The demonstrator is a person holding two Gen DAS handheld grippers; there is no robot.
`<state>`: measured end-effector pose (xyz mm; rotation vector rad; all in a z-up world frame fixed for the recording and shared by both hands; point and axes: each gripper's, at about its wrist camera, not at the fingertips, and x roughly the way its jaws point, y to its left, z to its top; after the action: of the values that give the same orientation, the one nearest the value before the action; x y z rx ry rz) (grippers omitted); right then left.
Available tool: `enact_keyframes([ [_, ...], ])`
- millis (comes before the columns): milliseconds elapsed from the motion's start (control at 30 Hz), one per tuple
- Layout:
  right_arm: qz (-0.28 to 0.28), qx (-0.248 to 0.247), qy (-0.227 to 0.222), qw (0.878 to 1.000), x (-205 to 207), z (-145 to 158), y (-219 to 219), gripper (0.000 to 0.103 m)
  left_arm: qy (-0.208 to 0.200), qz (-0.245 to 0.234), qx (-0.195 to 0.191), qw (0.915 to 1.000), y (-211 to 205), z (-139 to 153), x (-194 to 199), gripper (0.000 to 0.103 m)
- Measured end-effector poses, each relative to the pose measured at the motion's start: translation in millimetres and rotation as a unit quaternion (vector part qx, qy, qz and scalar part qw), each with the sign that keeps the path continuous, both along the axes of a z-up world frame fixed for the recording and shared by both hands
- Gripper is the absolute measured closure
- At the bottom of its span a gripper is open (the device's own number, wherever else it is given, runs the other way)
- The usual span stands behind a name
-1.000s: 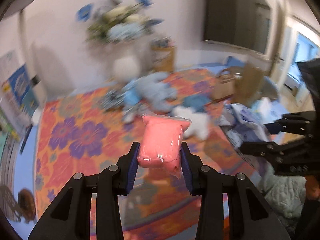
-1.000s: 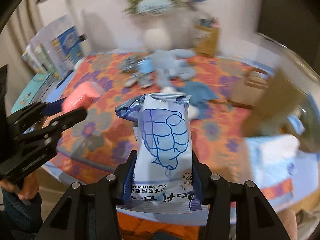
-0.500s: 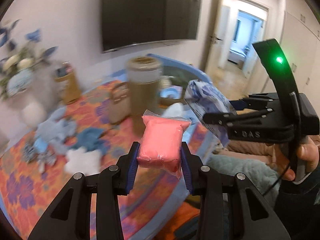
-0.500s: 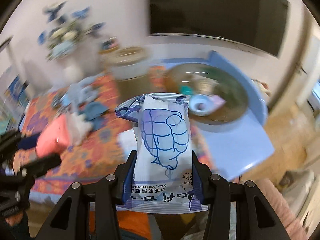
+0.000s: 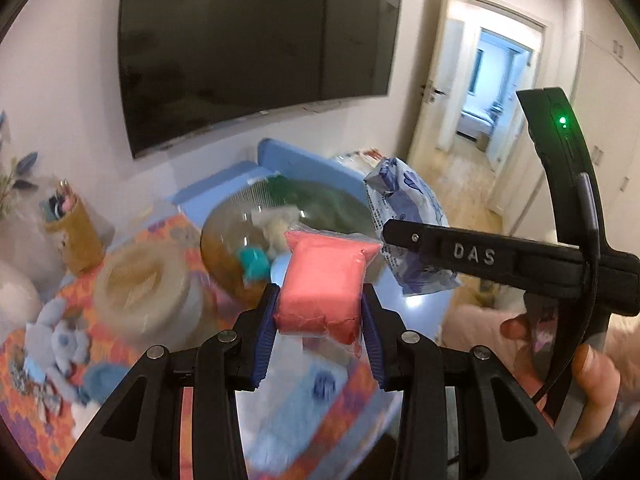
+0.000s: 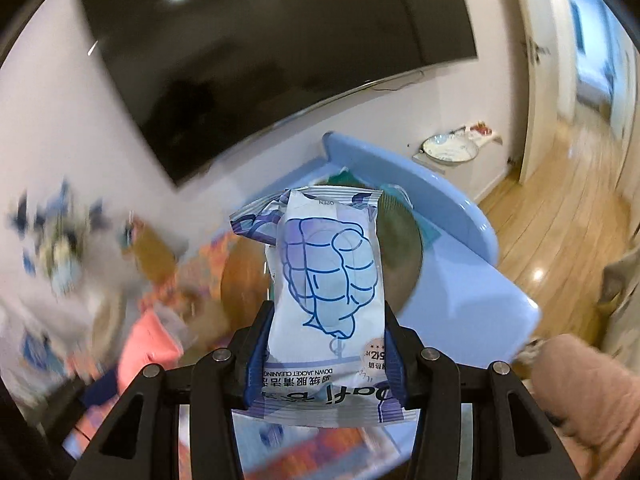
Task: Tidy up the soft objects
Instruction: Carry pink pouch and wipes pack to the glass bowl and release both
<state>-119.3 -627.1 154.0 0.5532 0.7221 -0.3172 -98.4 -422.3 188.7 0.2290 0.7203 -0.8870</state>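
My left gripper [image 5: 318, 318] is shut on a pink soft pack in clear wrap [image 5: 324, 284], held in the air above the table's right end. My right gripper [image 6: 326, 344] is shut on a white and blue wet-wipes pack [image 6: 326, 276] with a jacket drawing. In the left wrist view the wipes pack [image 5: 404, 220] and the right gripper's black finger sit just right of the pink pack. Beneath and beyond both packs lies a large round glass bowl [image 5: 232, 232] holding several soft items, including a teal one [image 5: 254, 262]. In the right wrist view the pink pack [image 6: 146, 344] shows blurred at lower left.
A blue table [image 6: 460, 280] with an orange flowered cloth [image 5: 24, 380] carries a round wicker basket [image 5: 140, 284], a pen cup [image 5: 74, 232], plush toys [image 5: 60, 344] and a tissue pack [image 5: 304, 396]. A big television [image 5: 256, 40] hangs on the wall. A hand [image 5: 592, 368] holds the right gripper.
Both grippers have swung right from the flowered middle of the table to its blue end, over the glass bowl. Each still holds the same pack. The right gripper has rolled.
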Motion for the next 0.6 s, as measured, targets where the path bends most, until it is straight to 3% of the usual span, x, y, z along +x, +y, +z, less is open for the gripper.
enact_keyframes([
  [267, -0.033, 0.102, 0.01, 0.994, 59.1, -35.0, -65.8, 0.054, 0.0, 0.066, 0.015, 0.9977, -59.4, -8.9, 41.5, 0.063],
  [300, -0.029, 0.115, 0.007, 0.993, 63.5, -40.4, -70.4, 0.045, -0.01, 0.075, 0.024, 0.9968, -64.9, -12.3, 45.3, 0.05],
  [333, -0.021, 0.138, -0.003, 0.99, 68.6, -48.2, -76.4, 0.04, -0.015, 0.079, 0.036, 0.9961, -70.7, -16.2, 49.3, 0.029],
  [367, -0.022, 0.156, -0.01, 0.988, 69.7, -54.8, -81.3, 0.037, -0.018, 0.078, 0.044, 0.9958, -74.6, -19.4, 50.3, 0.021],
  [467, -0.047, 0.17, -0.021, 0.984, 62.3, -64.5, -89.2, 0.037, -0.036, 0.074, 0.053, 0.9952, -80.2, -25.7, 47.0, 0.018],
  [600, -0.064, 0.127, -0.018, 0.99, 48.9, -51.9, -80.5, 0.037, -0.041, 0.069, 0.045, 0.9958, -72.6, -25.4, 43.2, 0.018],
])
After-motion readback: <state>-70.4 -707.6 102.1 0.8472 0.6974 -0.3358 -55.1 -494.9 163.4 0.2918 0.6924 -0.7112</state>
